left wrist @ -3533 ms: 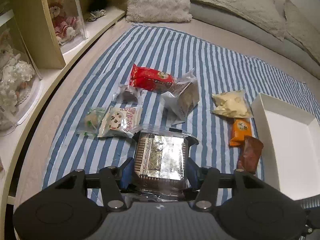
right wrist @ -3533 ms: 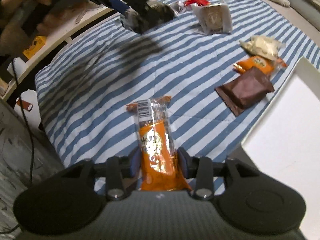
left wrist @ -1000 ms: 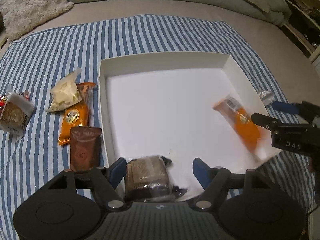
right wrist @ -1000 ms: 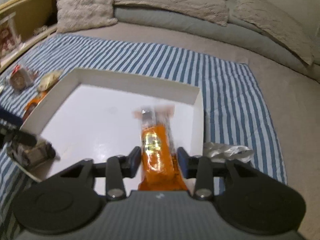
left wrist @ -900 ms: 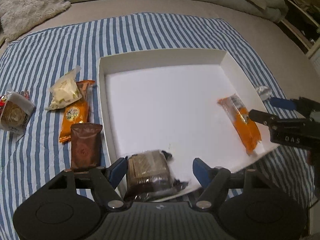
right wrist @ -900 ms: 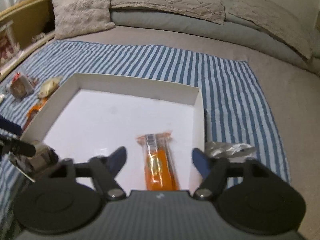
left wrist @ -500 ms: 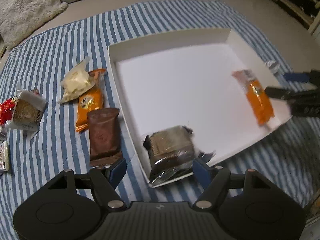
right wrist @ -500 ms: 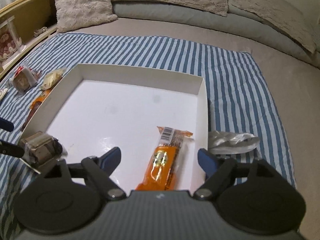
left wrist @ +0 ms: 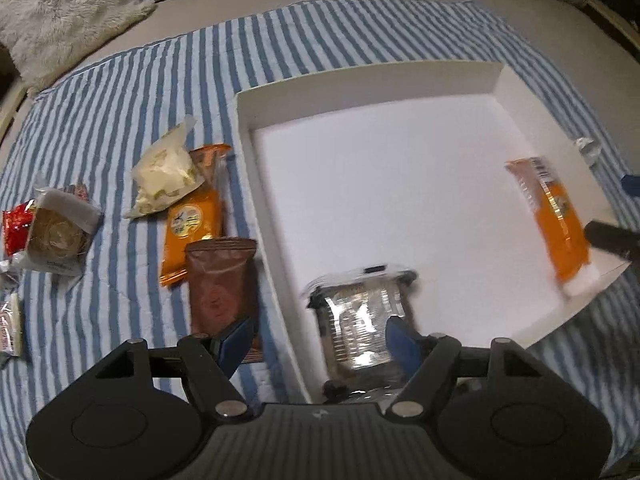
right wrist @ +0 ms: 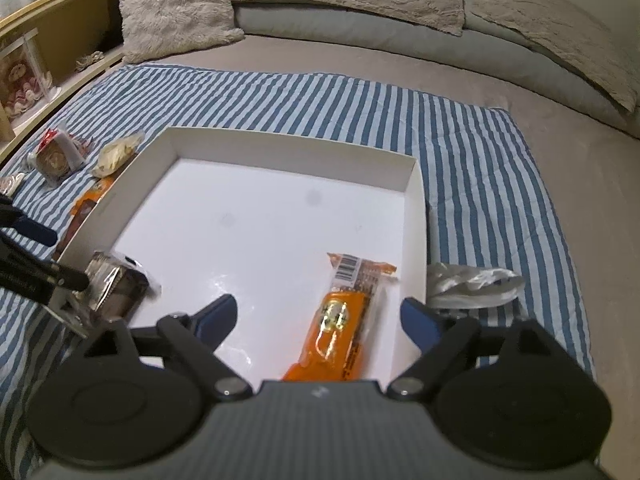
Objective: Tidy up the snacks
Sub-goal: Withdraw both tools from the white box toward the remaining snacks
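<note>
Inside white box (right wrist: 416,200): two snacks; orange bar (right wrist: 340,320) lying against right wall, foil-wrapped pack (left wrist: 362,320) sitting at near-left corner; wide bare floor between.
Left of box, on striped blanket (left wrist: 120,92): brown pouch (left wrist: 220,284), orange packet (left wrist: 192,224), pale bag (left wrist: 164,172) bunching together.
Left gripper (left wrist: 320,340): spread, straddling box's left wall.
Right gripper (right wrist: 320,316): opening, gripping nothing, bar lying below.

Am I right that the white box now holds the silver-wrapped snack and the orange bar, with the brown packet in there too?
Not quite. The brown packet lies outside the white box, on the striped cloth beside its wall, as the left wrist view shows. The silver-wrapped snack and orange bar are inside.
</note>
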Tool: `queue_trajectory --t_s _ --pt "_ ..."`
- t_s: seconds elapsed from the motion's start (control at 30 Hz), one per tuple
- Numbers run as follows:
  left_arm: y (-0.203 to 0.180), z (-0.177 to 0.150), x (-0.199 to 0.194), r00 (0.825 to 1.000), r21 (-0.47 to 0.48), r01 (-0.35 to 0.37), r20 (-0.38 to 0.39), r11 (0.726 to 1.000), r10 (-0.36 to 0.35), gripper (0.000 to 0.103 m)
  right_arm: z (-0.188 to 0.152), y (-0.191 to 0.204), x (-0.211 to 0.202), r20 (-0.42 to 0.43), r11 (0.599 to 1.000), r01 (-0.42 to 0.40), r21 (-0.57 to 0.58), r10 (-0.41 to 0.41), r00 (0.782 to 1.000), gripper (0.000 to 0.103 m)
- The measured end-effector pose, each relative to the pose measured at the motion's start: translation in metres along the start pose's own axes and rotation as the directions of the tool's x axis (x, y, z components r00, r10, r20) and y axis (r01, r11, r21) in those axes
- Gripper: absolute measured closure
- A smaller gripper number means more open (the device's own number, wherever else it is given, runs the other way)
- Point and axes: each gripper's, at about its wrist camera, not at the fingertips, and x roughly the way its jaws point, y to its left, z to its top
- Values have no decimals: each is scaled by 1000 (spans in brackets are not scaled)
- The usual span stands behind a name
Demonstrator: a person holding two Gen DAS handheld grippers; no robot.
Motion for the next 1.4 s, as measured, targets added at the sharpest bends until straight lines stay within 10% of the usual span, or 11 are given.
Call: queue_trajectory --t_s 0.47,1.4 --pt "-13 -17 -23 997 11 69 22 998 -70 1 -6 7 -13 -30 999 31 32 -30 999 0" --pt "92 -57 -77 987 -182 -18 157 983 47 0 23 89 -36 89 999 -45 -30 48 995 0"
